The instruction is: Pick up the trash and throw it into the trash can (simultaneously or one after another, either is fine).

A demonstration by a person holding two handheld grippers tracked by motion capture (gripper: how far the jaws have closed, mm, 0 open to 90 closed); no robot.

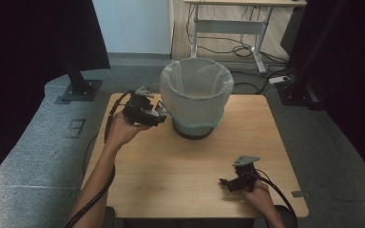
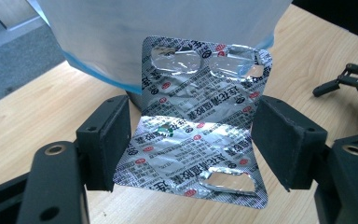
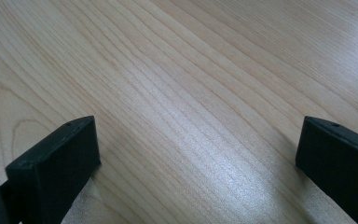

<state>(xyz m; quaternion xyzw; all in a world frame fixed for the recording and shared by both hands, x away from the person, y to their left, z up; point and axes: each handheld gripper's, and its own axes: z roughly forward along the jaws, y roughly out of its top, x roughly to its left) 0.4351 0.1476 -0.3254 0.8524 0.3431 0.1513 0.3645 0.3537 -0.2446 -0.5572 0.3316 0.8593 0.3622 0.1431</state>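
- Wooden table (image 1: 171,166) on grey carpet, lined bin (image 1: 196,97) at its far side.
- Left gripper (image 2: 191,135) clamps a bent foil blister pack (image 2: 196,135), held just beside the bin's left wall.
- Right gripper (image 3: 196,154) spread wide, low over bare wood near the front right corner.

The left hand (image 1: 120,130) is raised, wrist bent back, forearm reaching in from the bottom left; its gripper (image 1: 158,115) points right, jaws pressed on the two edges of a bent foil sheet (image 2: 196,135); the right hand (image 1: 259,194) sits low near the bottom edge, forearm short in view; its gripper (image 1: 224,182) points left, close over the table (image 3: 177,93), jaws spread wide with nothing between them.
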